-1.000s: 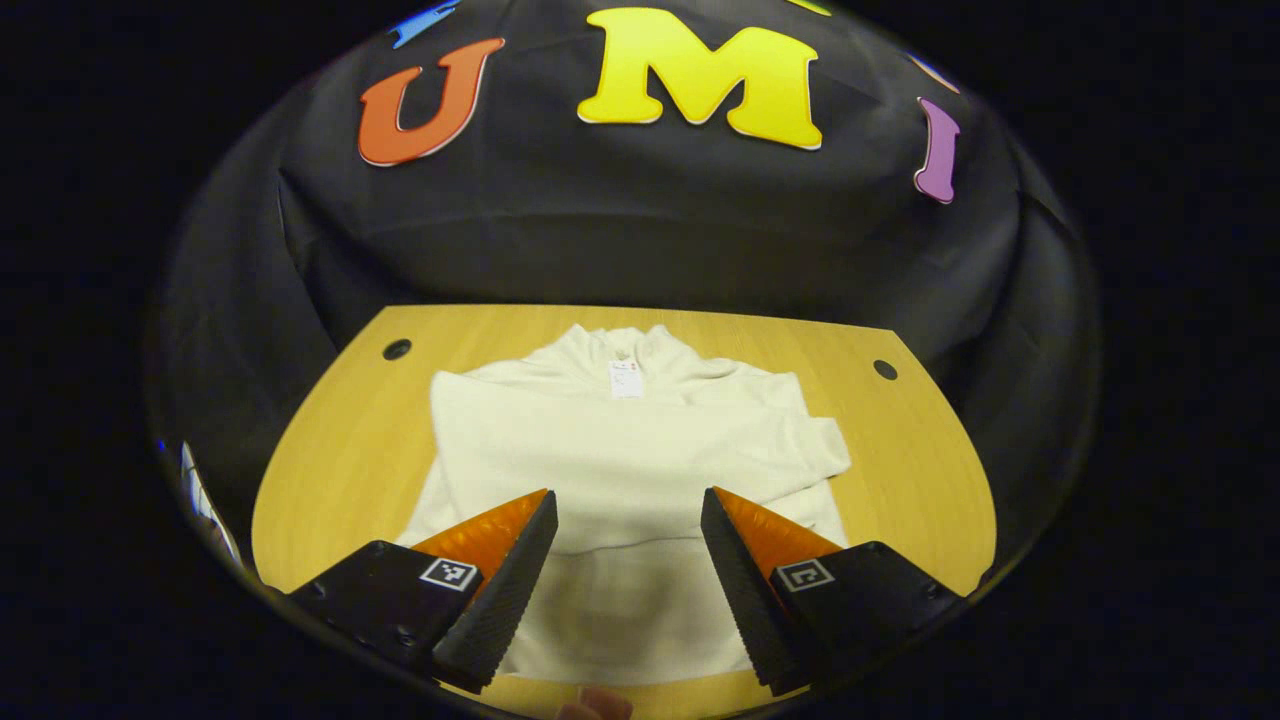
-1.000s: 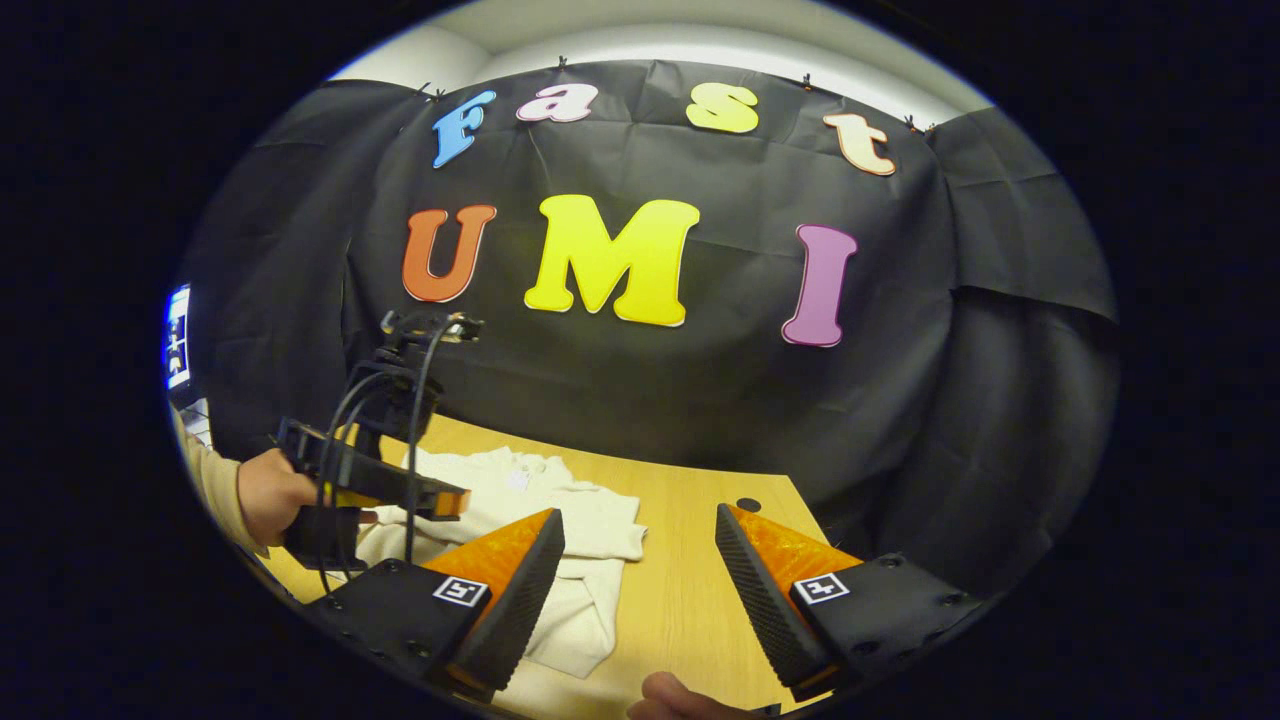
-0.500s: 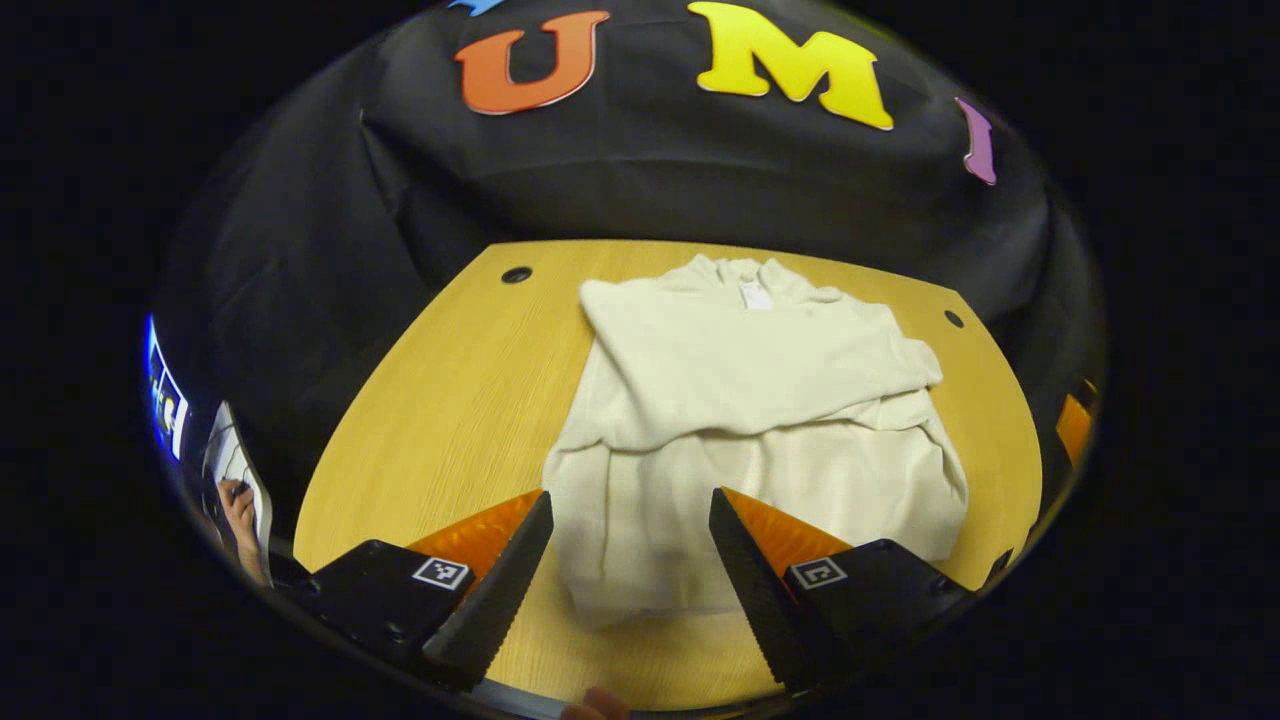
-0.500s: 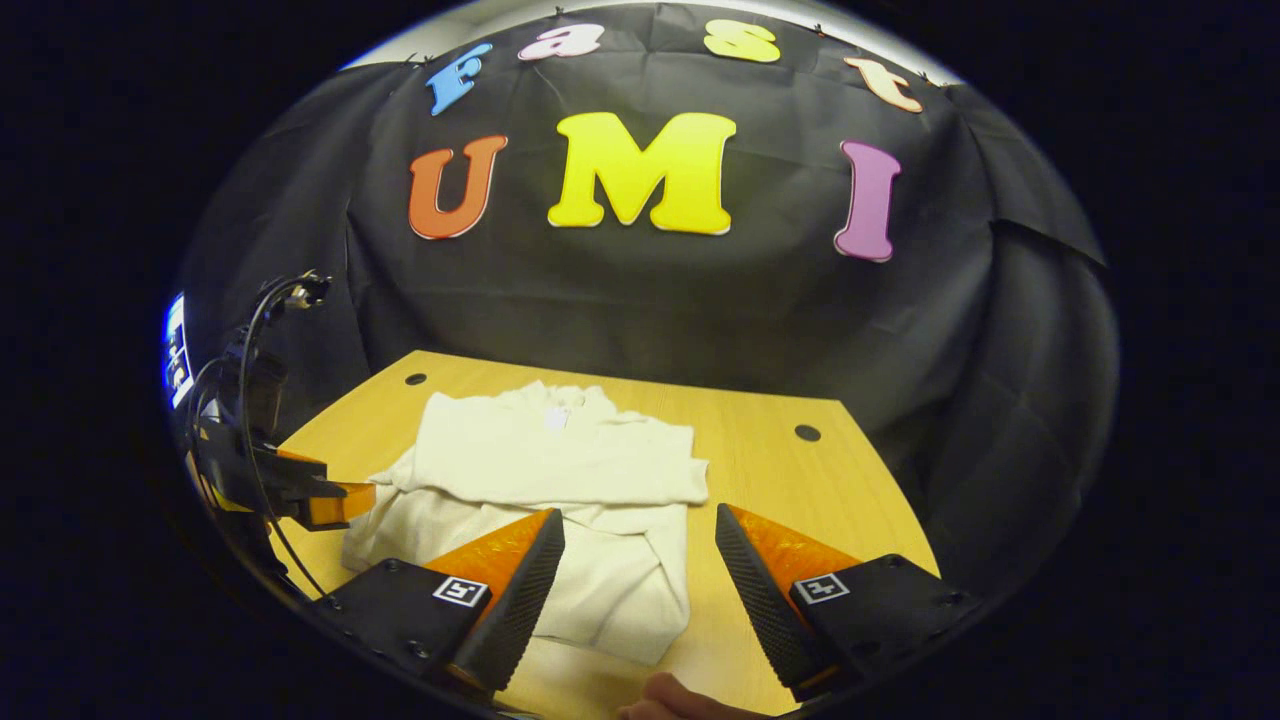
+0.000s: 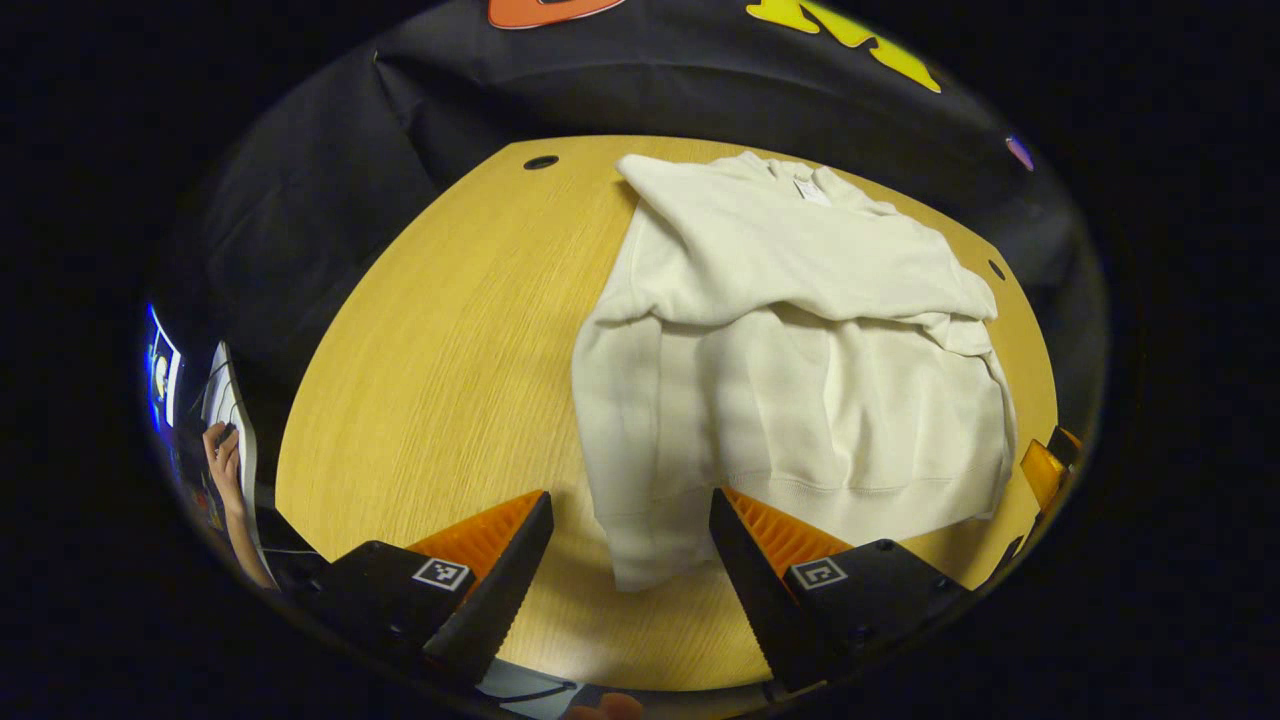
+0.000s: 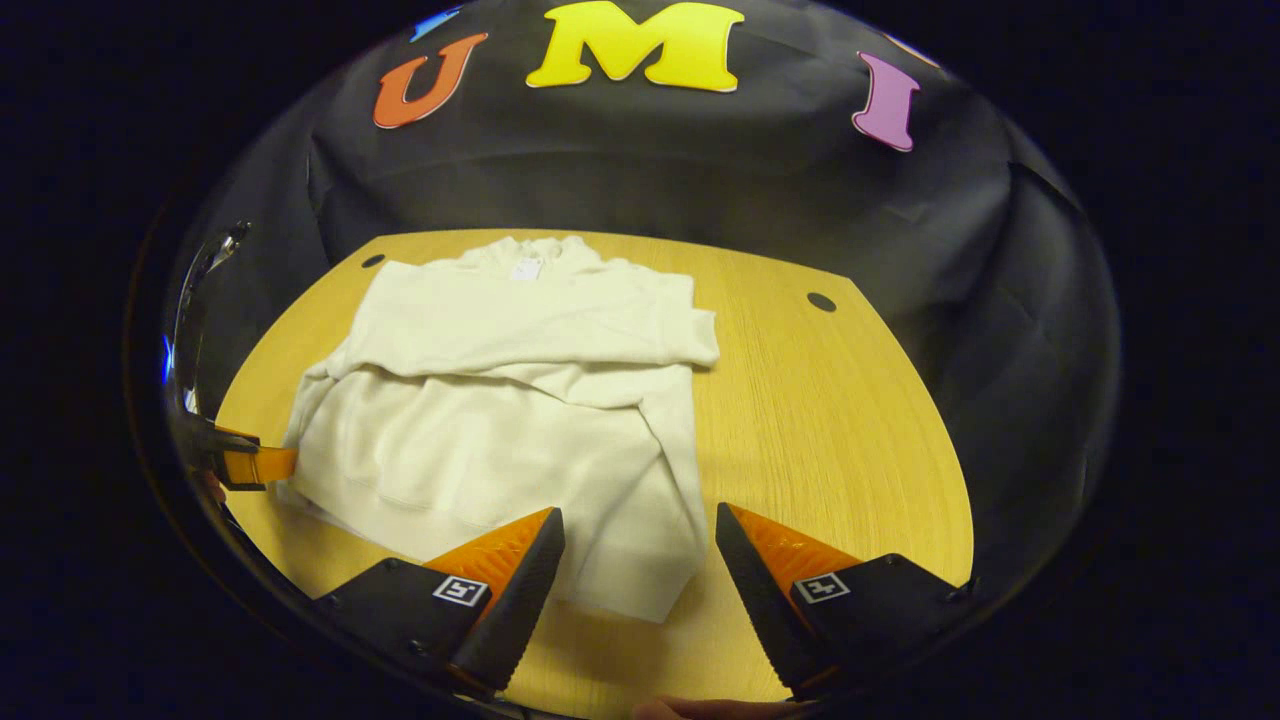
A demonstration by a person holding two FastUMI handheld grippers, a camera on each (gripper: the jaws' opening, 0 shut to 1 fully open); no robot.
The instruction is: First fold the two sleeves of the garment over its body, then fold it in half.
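White top (image 5: 790,370) flat on table (image 5: 440,350), sleeves folded across, collar at far end, hem near, left gripper (image 5: 630,545) and right gripper (image 6: 640,560) wide open over hem corners, holding nothing

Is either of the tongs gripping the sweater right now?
No, the left tongs and right tongs both hang open over the hem corners of the sweater, pinching no cloth.

A recording booth: black cloth wall (image 6: 620,180) drapes behind a bare wooden table (image 6: 820,400) with cable holes.
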